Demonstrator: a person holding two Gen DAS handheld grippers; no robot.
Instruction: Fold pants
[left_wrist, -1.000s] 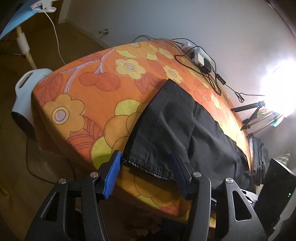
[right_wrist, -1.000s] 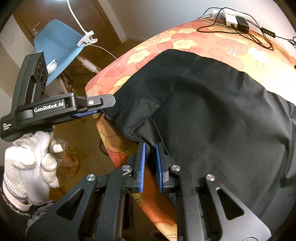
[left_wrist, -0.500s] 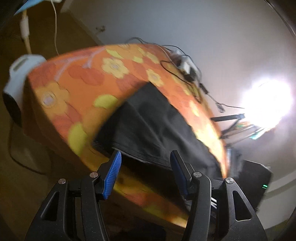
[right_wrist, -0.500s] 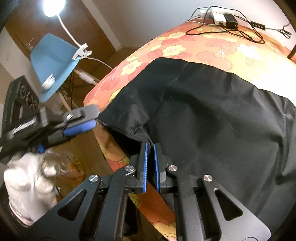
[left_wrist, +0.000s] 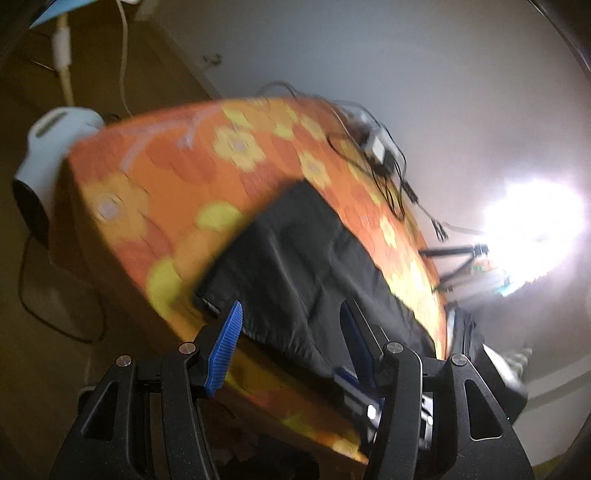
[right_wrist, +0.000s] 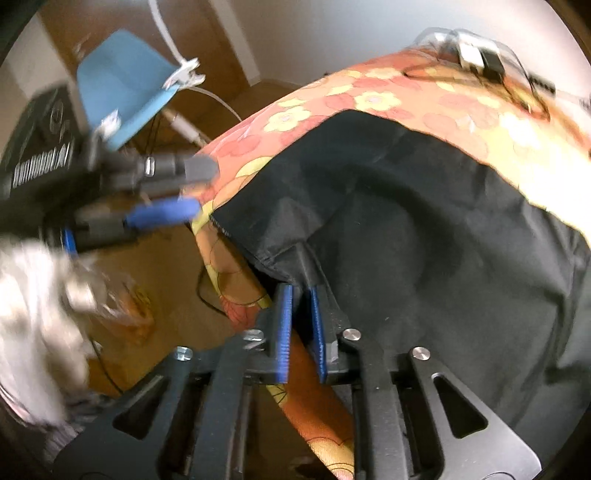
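Black pants lie spread on a table under an orange flowered cloth, their hem at the near edge. In the left wrist view my left gripper is open, its blue pads on either side of the hem, a little off it. In the right wrist view the pants fill the right half. My right gripper is shut on the hem corner at the table edge. The left gripper shows blurred at the left, held by a white-gloved hand.
A power strip with black cables lies at the table's far side. A white appliance stands on the floor left of the table. A blue chair with a clip lamp is behind. A bright lamp on a tripod glares at the right.
The left gripper has swung quickly and drawn back from the hem; its view is blurred. The right gripper has closed tighter on the hem corner and lifted it slightly.
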